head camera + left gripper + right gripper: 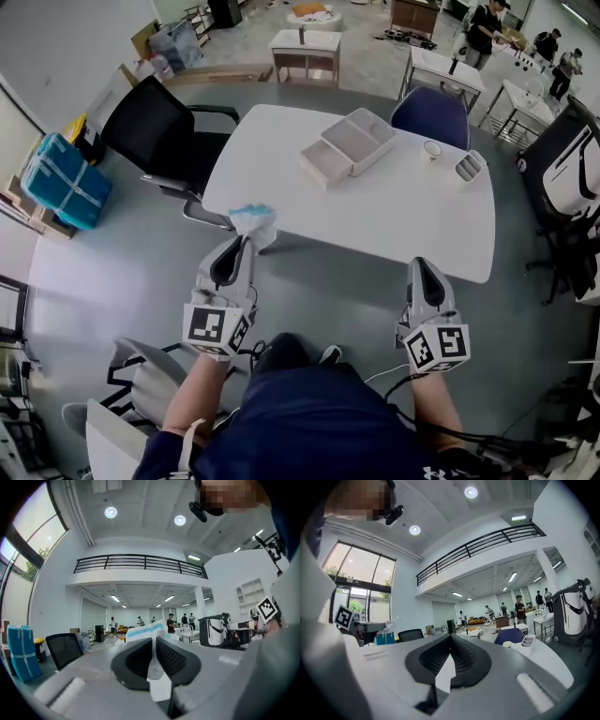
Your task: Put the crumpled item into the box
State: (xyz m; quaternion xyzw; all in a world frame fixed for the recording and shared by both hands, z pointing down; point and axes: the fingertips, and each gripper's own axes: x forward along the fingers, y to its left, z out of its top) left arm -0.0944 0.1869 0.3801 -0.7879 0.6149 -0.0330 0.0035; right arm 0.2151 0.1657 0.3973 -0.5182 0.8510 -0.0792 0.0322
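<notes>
My left gripper (246, 246) is shut on a crumpled white and light-blue item (253, 222), held just off the white table's (412, 225) near left corner. In the left gripper view the crumpled item (146, 632) sticks out above the closed pads and a thin strip of it runs down between them. The open beige box (349, 142), with its lid lying beside it, sits at the far middle of the table. My right gripper (425, 278) is shut with nothing in it, just below the table's near right edge; its jaws meet in the right gripper view (451, 641).
A small white cup (432, 149) and a white divided holder (469, 166) stand at the table's far right. A black office chair (164, 131) is at the left, a blue chair (429, 114) behind the table. Blue packs (64, 180) lie on the floor at far left.
</notes>
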